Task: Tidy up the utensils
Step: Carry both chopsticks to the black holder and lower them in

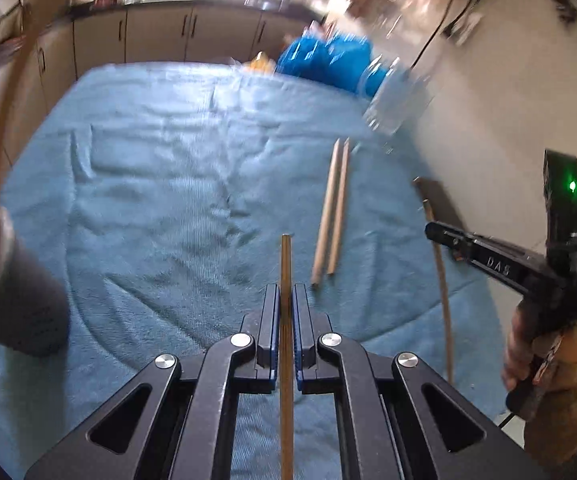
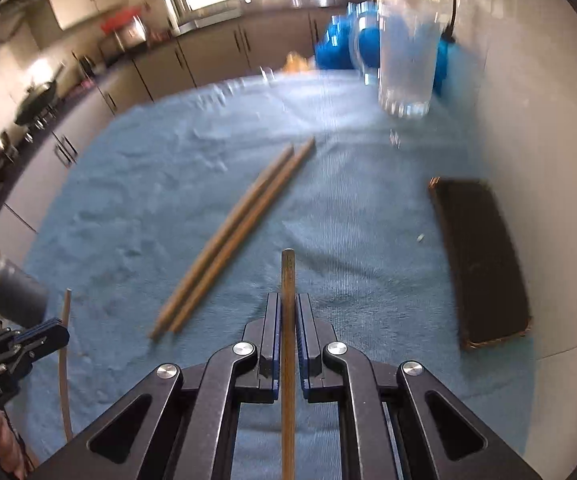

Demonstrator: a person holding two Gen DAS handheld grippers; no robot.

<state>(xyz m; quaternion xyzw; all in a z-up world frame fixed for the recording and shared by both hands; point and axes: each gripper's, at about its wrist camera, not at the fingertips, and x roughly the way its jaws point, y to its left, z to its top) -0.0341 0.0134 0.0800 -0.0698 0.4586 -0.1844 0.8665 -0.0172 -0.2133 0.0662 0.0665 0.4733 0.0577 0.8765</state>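
Left tool (image 1: 286, 300) clamped on one chopstick (image 1: 286, 264), right tool (image 2: 288, 304) clamped on another chopstick (image 2: 288, 276), both above blue towel (image 1: 168, 184). Loose chopstick pair (image 2: 232, 236) lies on towel, just left of right tool.

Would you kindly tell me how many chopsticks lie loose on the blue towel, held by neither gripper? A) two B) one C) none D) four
A: two chopsticks lie side by side on the towel, apart from the left gripper and the right gripper, each shut on a stick of its own.
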